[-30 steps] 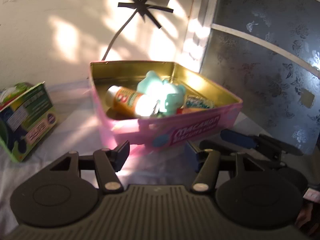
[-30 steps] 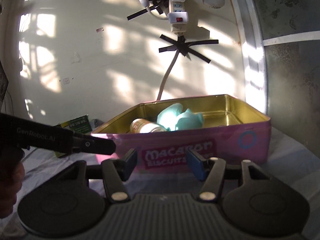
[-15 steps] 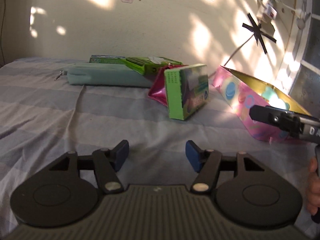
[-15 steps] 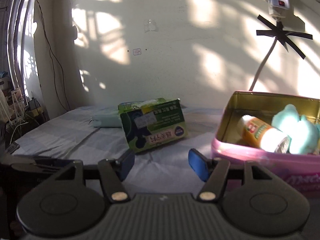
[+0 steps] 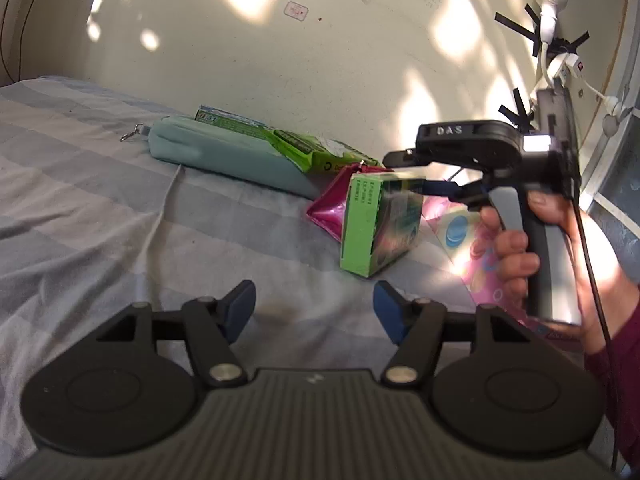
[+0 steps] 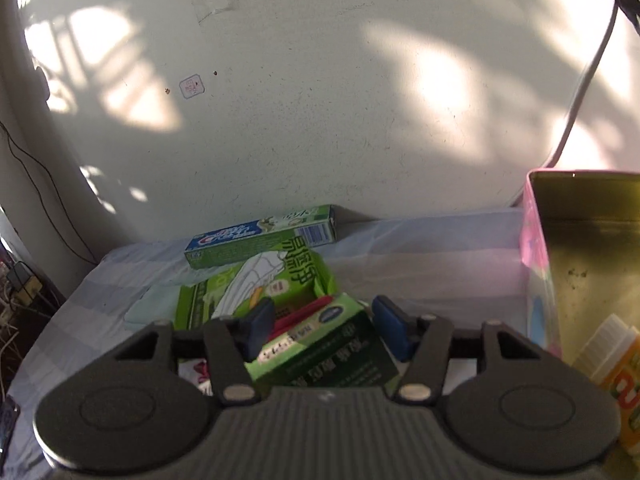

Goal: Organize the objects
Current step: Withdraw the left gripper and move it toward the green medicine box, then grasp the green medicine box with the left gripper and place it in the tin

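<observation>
Bed (image 5: 100, 184), striped sheet, bearing:
- Green box (image 5: 380, 224), upright near the pink tin (image 6: 534, 256). Right tongs (image 6: 324, 330) straddle its top, jaws just closing; whether the pads press it I cannot tell.
- Left tongs (image 5: 314, 308): jaws just opening, moderately wide, nothing between, above bare sheet.
- Teal pouch (image 5: 224, 156), green packet (image 6: 272, 280), toothpaste carton (image 6: 260, 236) by the wall.
- Bottle (image 6: 612, 364) inside the tin.
</observation>
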`<state>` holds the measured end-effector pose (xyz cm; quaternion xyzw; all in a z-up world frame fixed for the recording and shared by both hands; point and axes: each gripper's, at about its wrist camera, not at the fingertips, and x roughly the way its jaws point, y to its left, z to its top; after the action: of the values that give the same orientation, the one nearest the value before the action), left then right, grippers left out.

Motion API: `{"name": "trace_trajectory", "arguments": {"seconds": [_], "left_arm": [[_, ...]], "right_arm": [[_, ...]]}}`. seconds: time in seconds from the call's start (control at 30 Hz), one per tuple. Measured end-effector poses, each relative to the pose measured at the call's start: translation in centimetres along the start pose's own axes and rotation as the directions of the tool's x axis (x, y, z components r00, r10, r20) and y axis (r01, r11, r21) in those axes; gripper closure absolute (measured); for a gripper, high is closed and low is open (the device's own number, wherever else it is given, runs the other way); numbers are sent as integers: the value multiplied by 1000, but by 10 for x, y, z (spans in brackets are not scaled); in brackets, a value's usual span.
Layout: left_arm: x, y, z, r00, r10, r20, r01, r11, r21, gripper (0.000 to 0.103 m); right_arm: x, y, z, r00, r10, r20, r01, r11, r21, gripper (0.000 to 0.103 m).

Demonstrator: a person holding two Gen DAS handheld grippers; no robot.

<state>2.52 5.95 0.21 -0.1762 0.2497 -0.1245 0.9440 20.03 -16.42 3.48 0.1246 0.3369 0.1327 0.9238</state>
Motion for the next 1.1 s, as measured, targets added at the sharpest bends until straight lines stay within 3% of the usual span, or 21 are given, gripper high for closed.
{"name": "trace_trajectory", "arguments": {"seconds": [0.23, 0.27, 0.4, 0.5, 0.57, 0.63, 0.73, 0.87, 0.93, 0.97, 1.0, 1.1], "left_arm": [[-3, 16, 4, 1000, -26, 13, 27, 995, -97, 29], [-3, 18, 4, 999, -29, 12, 30, 994, -107, 29], [-2, 21, 4, 998, -58, -6, 56, 989, -137, 28], [1, 19, 4, 995, -89, -36, 84, 988, -129, 28], [1, 12, 3, 994, -90, -55, 84, 991, -102, 28], [-2, 0, 3, 994, -87, -67, 83, 995, -61, 28], [-5, -22, 3, 986, -126, -107, 126, 992, -8, 29], [9, -46, -1, 977, -99, -187, 117, 990, 84, 30], [24, -47, -6, 961, -109, -254, 131, 989, 70, 40], [24, -46, -8, 963, -119, -240, 138, 988, 65, 40], [25, -49, -9, 963, -122, -240, 144, 986, 77, 41], [20, -55, -9, 965, -120, -232, 146, 984, 100, 44]], "right_arm": [[-77, 1, -64, 995, 78, 62, -73, 994, -76, 48], [-87, -1, -73, 995, 80, 56, -75, 994, -82, 52], [-122, -16, -119, 995, 104, 5, -103, 989, -105, 48], [-141, -23, -147, 994, 111, -18, -112, 986, -124, 38], [-151, -18, -160, 999, 54, 4, -52, 977, -206, 30], [-155, -12, -167, 999, 20, 28, -11, 959, -284, 16], [-152, -3, -166, 999, 21, 27, -10, 935, -355, 13], [-132, 7, -163, 1000, -26, 8, 27, 907, -419, 12], [-119, 5, -164, 999, -32, -37, 14, 910, -413, 11], [-117, 4, -166, 999, -26, -32, 11, 916, -401, 12], [-117, 5, -165, 999, -22, -32, 7, 916, -401, 19], [-125, 7, -172, 1000, -13, -7, 9, 912, -411, 21]]}}
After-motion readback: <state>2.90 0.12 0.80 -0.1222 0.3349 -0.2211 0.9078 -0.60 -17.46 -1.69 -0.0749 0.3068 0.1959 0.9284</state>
